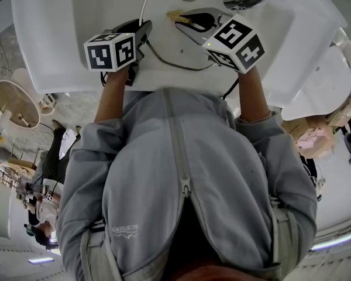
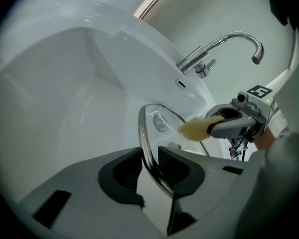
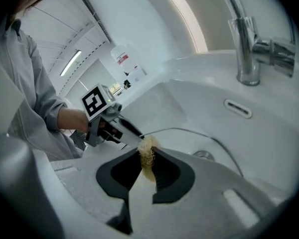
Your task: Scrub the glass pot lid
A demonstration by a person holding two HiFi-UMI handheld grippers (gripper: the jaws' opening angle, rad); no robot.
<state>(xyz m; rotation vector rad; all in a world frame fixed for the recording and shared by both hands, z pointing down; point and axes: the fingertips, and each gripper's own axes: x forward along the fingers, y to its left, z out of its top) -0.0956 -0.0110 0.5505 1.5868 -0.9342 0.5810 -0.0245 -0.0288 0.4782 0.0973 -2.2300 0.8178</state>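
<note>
Glass pot lid is pinched at its rim by the left gripper, near the sink's front edge. The right gripper clamps a yellow scrubber right by the glass.

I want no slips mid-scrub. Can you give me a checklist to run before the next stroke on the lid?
1. Rim of the lid clamped by the left gripper: ok.
2. The scrubber pinched in the right gripper: ok.
3. The lid held above the sink: ok.
4. The scrubber touching the glass: cannot tell.
5. The tap clear of both grippers: ok, no water running.
</note>
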